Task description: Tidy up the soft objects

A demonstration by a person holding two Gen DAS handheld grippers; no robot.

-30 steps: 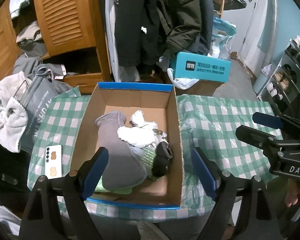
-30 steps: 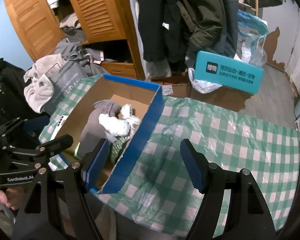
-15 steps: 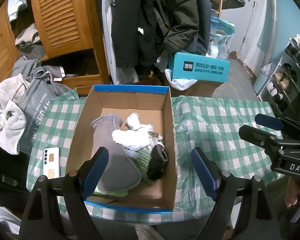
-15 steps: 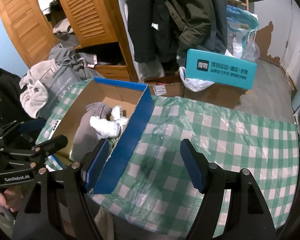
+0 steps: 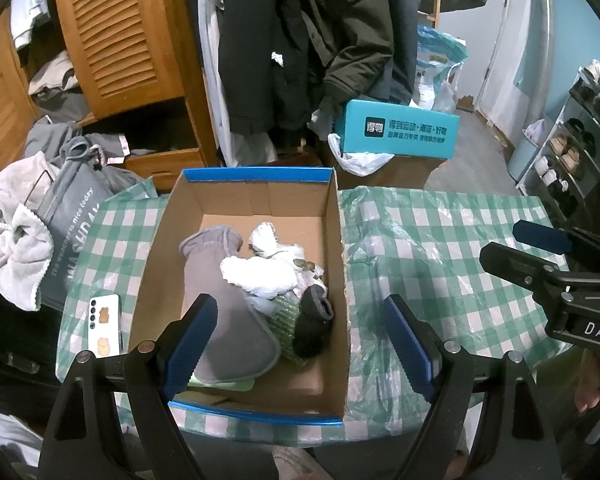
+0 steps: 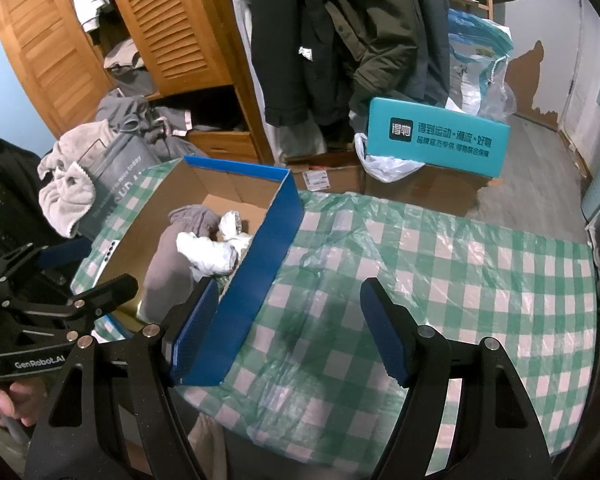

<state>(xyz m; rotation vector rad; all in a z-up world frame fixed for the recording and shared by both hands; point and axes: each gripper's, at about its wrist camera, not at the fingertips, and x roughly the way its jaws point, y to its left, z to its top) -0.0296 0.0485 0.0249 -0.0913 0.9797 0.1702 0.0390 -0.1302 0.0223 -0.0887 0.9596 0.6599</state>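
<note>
Both the left gripper [image 5: 298,336] and right gripper [image 6: 288,332] hung open, empty, above the box [image 5: 256,174] (soft items already inside); next seemingly fetching another.

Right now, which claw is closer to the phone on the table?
Left. The left claw hangs over the cardboard box, beside the phone. The right claw sits past the box's far side.

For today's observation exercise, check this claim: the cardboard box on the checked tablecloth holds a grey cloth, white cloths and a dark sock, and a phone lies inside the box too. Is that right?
Not quite. The phone lies outside the cardboard box, on the checked tablecloth beside its left wall, as the left wrist view shows. The grey cloth, white cloths and dark sock are in the box.
</note>
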